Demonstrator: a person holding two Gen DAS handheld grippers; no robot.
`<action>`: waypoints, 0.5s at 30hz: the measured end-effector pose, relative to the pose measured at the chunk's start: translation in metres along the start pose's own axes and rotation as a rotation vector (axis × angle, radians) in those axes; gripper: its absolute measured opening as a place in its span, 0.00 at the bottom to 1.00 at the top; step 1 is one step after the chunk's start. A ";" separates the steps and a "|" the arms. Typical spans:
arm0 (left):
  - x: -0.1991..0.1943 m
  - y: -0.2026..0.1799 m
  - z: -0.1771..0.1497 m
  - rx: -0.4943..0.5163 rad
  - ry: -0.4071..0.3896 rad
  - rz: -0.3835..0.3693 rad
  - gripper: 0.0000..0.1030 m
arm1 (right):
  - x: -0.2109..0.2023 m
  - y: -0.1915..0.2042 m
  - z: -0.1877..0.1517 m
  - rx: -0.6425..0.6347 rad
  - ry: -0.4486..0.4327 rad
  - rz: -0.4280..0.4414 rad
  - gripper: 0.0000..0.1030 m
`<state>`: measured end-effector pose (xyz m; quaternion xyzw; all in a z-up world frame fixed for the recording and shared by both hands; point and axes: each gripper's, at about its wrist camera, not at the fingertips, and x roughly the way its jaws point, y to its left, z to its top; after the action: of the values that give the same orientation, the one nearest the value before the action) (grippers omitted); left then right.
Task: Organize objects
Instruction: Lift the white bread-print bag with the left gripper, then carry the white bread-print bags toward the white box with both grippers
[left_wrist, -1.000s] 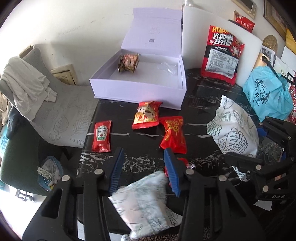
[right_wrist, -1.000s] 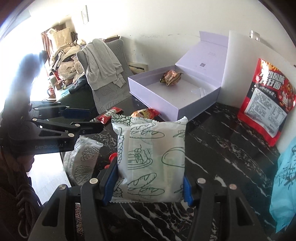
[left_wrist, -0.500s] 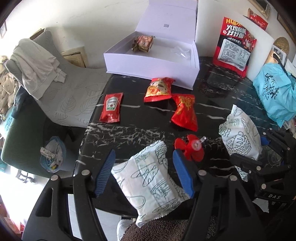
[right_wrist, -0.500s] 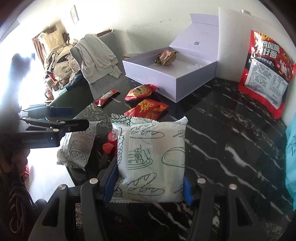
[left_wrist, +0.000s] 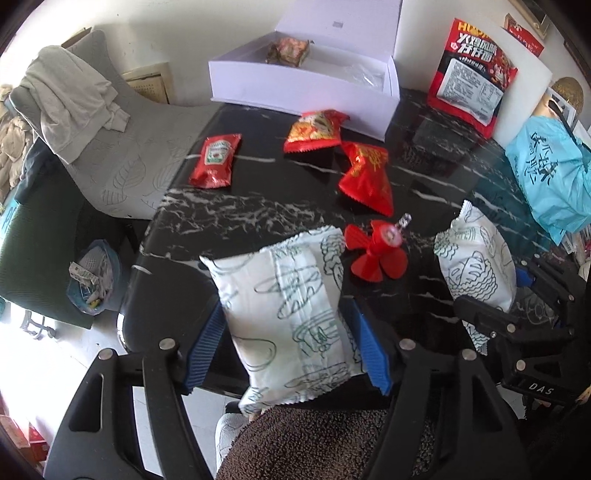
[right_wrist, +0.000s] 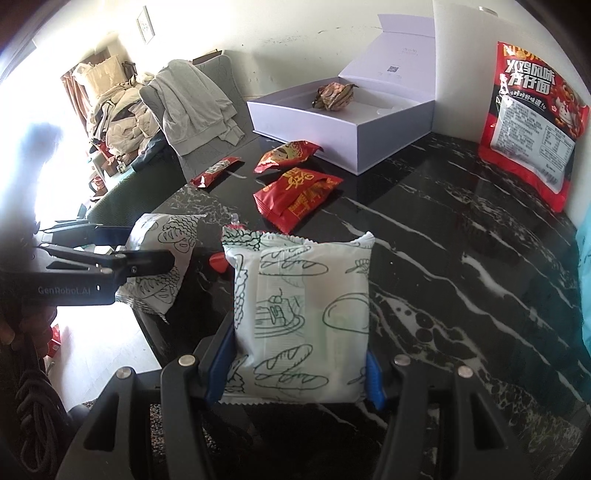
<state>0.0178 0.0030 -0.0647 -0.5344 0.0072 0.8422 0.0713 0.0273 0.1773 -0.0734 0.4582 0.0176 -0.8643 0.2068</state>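
Left tongs: jaws have just been opening wider. A second ago a white bread-print packet sat low and blurred between them; it now fills the gap, tilted, upper end over the near edge of the desk, lower end hanging off toward a brown fuzzy surface at bottom centre. The right blue pad touches the packet; the left pad stands just clear, so the tongs are apart, not clamped.

Right tongs: clamped on a second white bread-print packet, same grip as before, packet upright in lower centre of the right view.

Both views sit closer to the desk than a second ago; the red fan toy, earlier mostly hidden behind the left jaw, now shows whole, just right of the first packet.

White box, upper centre, lid raised: holds one crumpled brownish snack wrapper at the back left and a clear bit of plastic to the right.

On the desk before the box: ketchup sachet, orange-red snack bag, red snack bag.
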 end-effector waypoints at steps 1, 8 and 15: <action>0.003 0.000 -0.001 -0.003 0.008 -0.002 0.65 | 0.001 -0.001 -0.001 0.002 0.002 -0.006 0.58; 0.017 -0.002 -0.002 -0.002 0.026 -0.020 0.68 | 0.004 -0.002 -0.005 0.011 0.012 -0.023 0.58; 0.021 -0.007 -0.001 0.013 -0.018 -0.002 0.69 | 0.006 -0.001 -0.007 -0.001 0.007 -0.035 0.58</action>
<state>0.0112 0.0118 -0.0837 -0.5262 0.0116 0.8469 0.0759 0.0294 0.1779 -0.0823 0.4609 0.0268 -0.8660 0.1921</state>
